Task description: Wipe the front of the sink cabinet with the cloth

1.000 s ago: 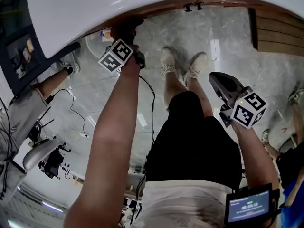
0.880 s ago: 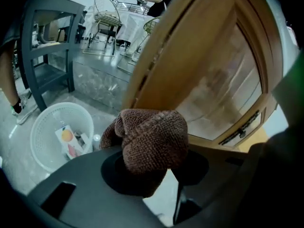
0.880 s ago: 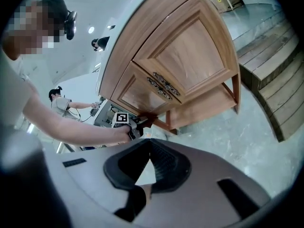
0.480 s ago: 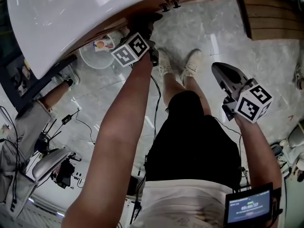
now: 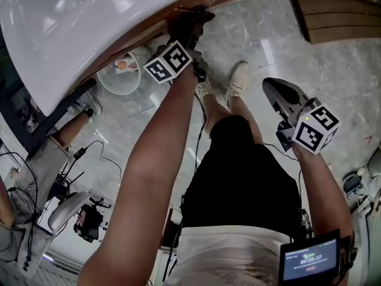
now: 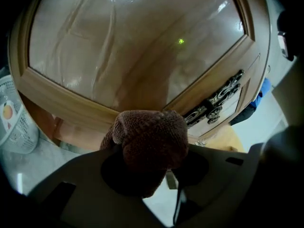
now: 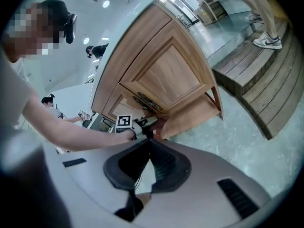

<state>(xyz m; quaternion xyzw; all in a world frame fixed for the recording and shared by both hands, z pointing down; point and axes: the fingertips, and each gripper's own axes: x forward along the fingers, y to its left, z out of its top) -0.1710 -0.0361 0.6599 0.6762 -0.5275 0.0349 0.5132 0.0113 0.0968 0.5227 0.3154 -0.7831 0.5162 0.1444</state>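
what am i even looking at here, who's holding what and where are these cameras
A person holds a two-jaw gripper tool in each hand. The steep top-down picture comes from a camera on their head. The other two pictures come from cameras riding on the grippers, looking along the jaws. The left gripper is clamped on a brown cloth, right at the wooden cabinet door under the white sink. The right gripper hangs off to the side, jaws together and empty.

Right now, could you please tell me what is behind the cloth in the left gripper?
Behind the cloth stands the cabinet door, its lower frame and glossy panel, with dark handles to its right. The frame directly behind the cloth is covered, so contact is unclear.
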